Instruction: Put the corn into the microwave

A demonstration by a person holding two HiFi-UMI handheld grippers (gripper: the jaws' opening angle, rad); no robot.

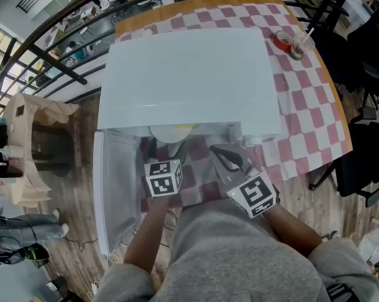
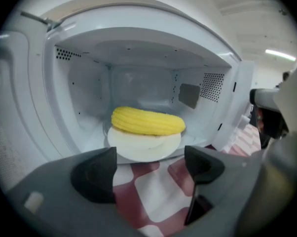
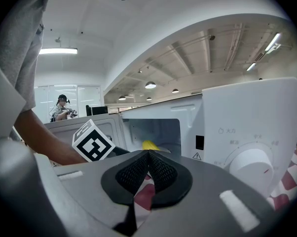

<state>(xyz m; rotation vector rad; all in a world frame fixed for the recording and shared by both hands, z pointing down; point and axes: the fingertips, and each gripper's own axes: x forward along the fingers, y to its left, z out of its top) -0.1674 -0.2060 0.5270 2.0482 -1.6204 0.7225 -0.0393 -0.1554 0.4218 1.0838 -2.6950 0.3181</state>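
Corn: it lies on its side on a white plate, inside the microwave and near the front of the cavity.
Microwave: white, it stands on the table with its door swung open to your left. The dial is on the panel at the right.
Left gripper: your jaws stand wide apart with nothing in them, just in front of the opening. The corn and plate sit beyond the tips, untouched.
Right gripper: your pads are pressed together with nothing between them. You hold it beside the left one, low in front of the microwave.
Cloth: red-and-white checks, spread under the microwave and out to the right.
Table: a wooden edge shows past the cloth on the far side.
Floor: wood planks.
Room: a dark railing curves round the far side and black chairs stand on your right. Ceiling lamps are lit overhead, and a person stands far off.
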